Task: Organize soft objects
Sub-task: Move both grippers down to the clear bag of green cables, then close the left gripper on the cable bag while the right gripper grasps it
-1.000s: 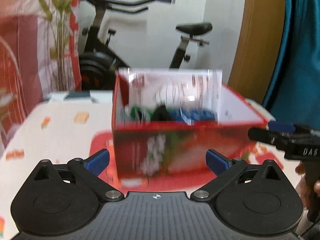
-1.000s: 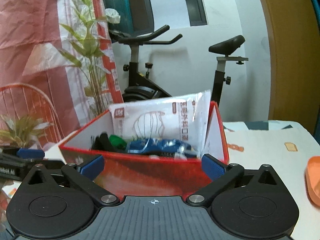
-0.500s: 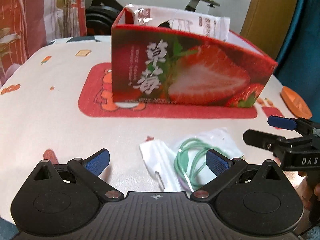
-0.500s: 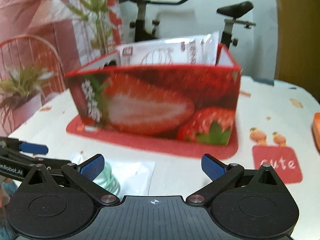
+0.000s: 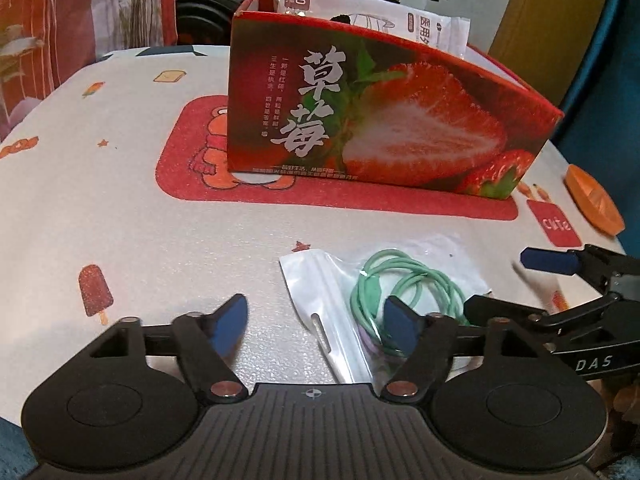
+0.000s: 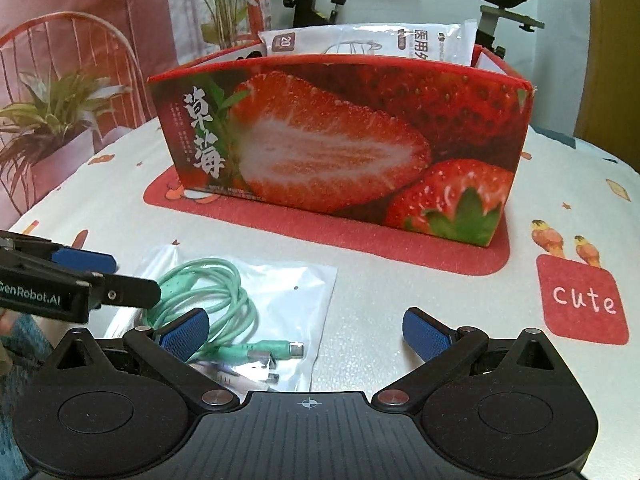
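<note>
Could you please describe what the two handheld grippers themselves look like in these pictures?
Both match. The left gripper and the right gripper are matte black, with a ribbed centre plate marked by a small crosshair, two round housings, silver pivot pins, and angular linkage arms ending in blue pads. Seen from the side, one body reads "GenRobot.AI" and the other "DAS". No cables or sleeves are visible.
</note>
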`<state>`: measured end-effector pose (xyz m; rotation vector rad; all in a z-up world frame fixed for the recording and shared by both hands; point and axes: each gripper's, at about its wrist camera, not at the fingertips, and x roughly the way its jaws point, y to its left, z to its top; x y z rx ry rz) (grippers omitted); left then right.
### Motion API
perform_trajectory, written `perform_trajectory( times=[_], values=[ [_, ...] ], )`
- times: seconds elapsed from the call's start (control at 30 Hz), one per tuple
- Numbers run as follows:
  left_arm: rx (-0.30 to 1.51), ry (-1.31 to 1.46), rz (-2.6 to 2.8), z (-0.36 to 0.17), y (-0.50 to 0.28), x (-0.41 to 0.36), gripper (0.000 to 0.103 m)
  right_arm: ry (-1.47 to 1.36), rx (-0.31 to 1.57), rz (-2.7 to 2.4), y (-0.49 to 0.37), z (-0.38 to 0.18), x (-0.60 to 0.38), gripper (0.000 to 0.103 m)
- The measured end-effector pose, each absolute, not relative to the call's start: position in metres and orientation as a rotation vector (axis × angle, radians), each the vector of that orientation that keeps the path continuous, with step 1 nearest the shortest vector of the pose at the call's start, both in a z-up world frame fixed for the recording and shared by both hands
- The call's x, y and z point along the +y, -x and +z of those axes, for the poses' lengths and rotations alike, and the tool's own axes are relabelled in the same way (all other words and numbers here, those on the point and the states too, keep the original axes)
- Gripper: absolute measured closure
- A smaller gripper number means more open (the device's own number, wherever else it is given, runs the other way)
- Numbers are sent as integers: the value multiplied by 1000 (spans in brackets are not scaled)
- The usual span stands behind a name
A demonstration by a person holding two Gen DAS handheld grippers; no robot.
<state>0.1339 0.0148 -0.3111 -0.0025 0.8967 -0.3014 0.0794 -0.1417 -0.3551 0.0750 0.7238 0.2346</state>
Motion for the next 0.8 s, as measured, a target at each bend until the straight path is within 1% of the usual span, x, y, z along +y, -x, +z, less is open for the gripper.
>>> perform_trajectory(
  times=[0.03,0.1,0.17,0.27,0.37,0.8],
  values=[
    [896,13,-305,-311,-133,17,35,-72,726,240,-79,-355,-141,3],
    [896,25,-315,-310,-133,17,44,-65,738,257,-78,-356,-141,12],
    [897,40,-335,-311,-134,16,47,-62,746,275,-78,-357,-139,15],
    [901,53,-357,-311,-133,15,50,-62,747,296,-77,-356,-138,22],
    [909,63,-382,-312,-132,12,50,-79,754,315,-76,-355,-139,27],
    [914,60,-416,-313,-130,12,50,-120,763,358,-79,-358,-137,26]
  ],
)
